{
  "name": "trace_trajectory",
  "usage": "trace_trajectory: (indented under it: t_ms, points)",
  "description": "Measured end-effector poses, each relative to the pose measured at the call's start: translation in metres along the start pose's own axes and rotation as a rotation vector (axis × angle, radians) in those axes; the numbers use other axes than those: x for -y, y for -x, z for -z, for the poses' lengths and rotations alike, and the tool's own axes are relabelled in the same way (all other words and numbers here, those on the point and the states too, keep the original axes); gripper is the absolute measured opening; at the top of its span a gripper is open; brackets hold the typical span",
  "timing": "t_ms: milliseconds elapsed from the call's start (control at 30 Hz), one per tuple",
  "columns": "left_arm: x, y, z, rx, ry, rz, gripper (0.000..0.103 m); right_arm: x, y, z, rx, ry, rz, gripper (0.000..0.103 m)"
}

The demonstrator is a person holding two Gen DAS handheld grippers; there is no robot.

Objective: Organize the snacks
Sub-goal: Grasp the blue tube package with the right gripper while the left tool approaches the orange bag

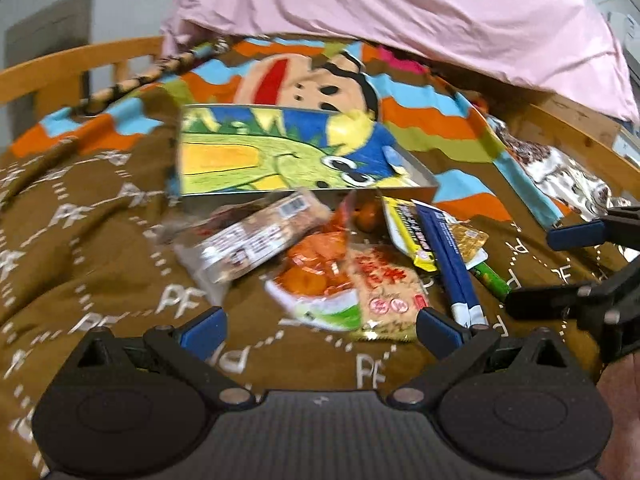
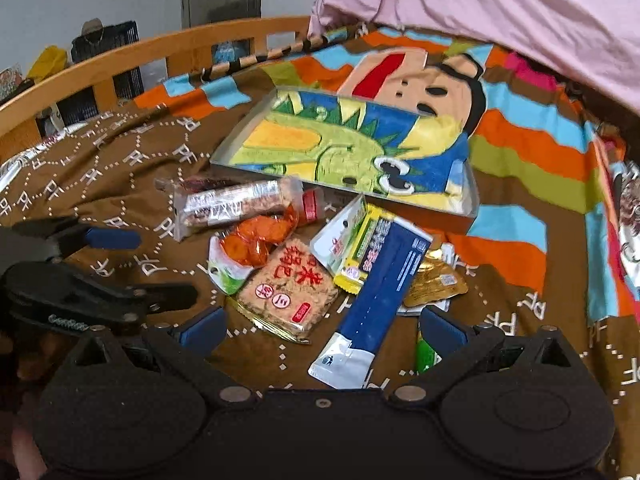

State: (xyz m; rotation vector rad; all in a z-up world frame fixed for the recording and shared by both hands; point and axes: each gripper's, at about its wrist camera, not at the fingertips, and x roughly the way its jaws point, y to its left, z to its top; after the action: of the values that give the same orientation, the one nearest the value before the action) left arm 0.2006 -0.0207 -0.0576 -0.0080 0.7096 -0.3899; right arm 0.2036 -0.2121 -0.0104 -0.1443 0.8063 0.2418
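Snacks: packets (image 2: 280,280) piled on brown blanket (image 2: 120,168), just before tray (image 2: 464,216)
Left gripper (image 1: 320,322): spread wide, empty
Right gripper (image 2: 322,326): spread wide (nothing held)

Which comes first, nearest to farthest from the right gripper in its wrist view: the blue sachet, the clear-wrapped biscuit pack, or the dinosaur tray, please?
1. Blue sachet, lying between the open fingers of the right gripper.
2. Clear-wrapped biscuit pack, farther back on the left.
3. Dinosaur tray, behind the pile.
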Motion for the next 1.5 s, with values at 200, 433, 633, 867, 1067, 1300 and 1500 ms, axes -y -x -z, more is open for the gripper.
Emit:
trace_trajectory:
  t_ms: [200, 433, 633, 867, 1067, 1300, 1500]
  points:
    - [0.0, -0.031, -0.012, -0.033, -0.068, 0.046, 0.103, 0.016, -0.034, -0.012, -0.078, -0.074, -0.015, 0.101]
    - [-0.02, -0.061, -0.022, -0.09, 0.005, 0.103, 0.102, 0.032, -0.064, -0.022, -0.111, -0.086, -0.064, 0.091]
    - [-0.025, -0.083, -0.031, -0.165, 0.017, 0.119, 0.097, 0.037, -0.081, -0.017, -0.163, -0.091, -0.078, 0.078]
    - [-0.023, -0.094, -0.038, -0.176, 0.059, 0.103, 0.095, 0.044, -0.098, -0.013, -0.208, -0.123, -0.041, 0.078]
    - [-0.023, -0.099, -0.038, -0.169, 0.117, 0.077, 0.095, 0.05, -0.101, -0.011, -0.225, -0.151, -0.025, 0.077]
    - [-0.025, -0.103, -0.037, -0.157, 0.181, 0.033, 0.092, 0.059, -0.11, -0.01, -0.259, -0.217, -0.044, 0.073]
    - [-0.022, -0.105, -0.041, -0.159, 0.195, -0.019, 0.085, 0.059, -0.111, -0.011, -0.251, -0.224, -0.051, 0.072]
